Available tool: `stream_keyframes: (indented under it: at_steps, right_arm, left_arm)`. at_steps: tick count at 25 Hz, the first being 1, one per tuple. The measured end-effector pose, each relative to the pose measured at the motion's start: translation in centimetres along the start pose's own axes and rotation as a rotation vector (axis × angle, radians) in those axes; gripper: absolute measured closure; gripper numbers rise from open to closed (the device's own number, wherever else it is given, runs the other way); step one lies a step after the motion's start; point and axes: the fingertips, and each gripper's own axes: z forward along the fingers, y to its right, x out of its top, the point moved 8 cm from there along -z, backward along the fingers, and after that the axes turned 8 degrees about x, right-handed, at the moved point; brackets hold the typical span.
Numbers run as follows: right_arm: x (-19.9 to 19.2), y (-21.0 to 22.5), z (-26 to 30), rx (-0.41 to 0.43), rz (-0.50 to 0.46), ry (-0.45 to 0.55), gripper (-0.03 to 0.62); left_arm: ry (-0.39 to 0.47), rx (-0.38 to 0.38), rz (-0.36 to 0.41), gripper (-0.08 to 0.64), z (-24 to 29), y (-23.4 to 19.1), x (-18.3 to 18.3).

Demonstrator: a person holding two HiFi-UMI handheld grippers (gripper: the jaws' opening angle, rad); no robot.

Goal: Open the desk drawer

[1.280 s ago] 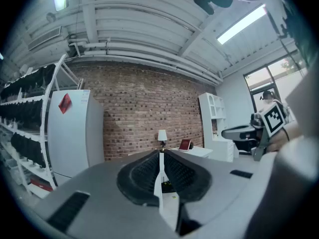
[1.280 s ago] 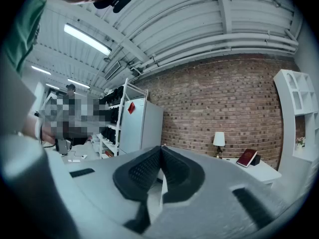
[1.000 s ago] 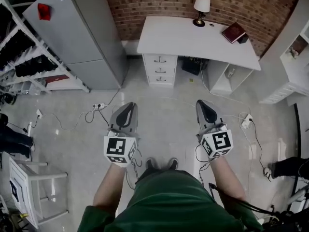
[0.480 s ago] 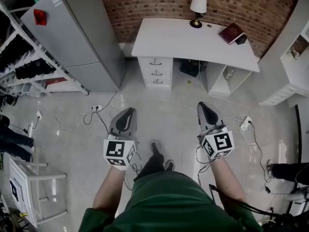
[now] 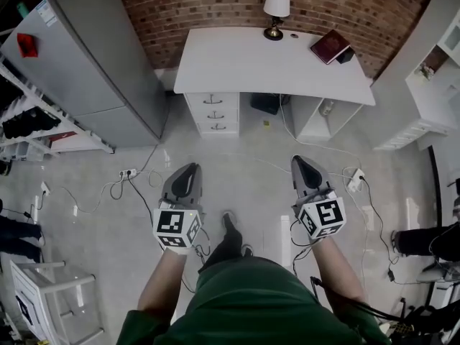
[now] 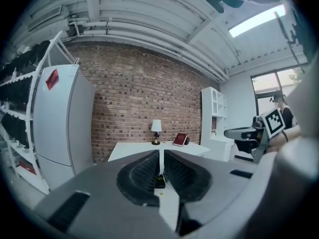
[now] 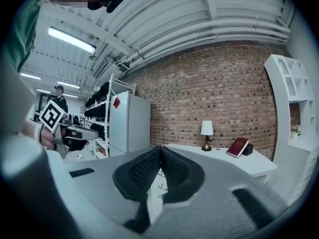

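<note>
Left hand-held gripper, right hand-held gripper — jaws together, far from desk

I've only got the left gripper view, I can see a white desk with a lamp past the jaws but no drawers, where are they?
Observer: The head view shows three stacked drawers under the left end of the desk, all closed.
Operator: And the right hand-held gripper, open or shut?
Observer: The right hand-held gripper has its jaws together in its own view, with nothing between them.
</note>
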Motion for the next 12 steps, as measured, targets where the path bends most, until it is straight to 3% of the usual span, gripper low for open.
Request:
stream_keyframes:
  at_steps: [12]
  right_arm:
    - [1.8,5.0,7.7,-0.097,-0.036,-0.069,0.592]
  left_arm:
    - [-0.008,-0.082,-0.062,0.535,12.2,-4.5,0.8]
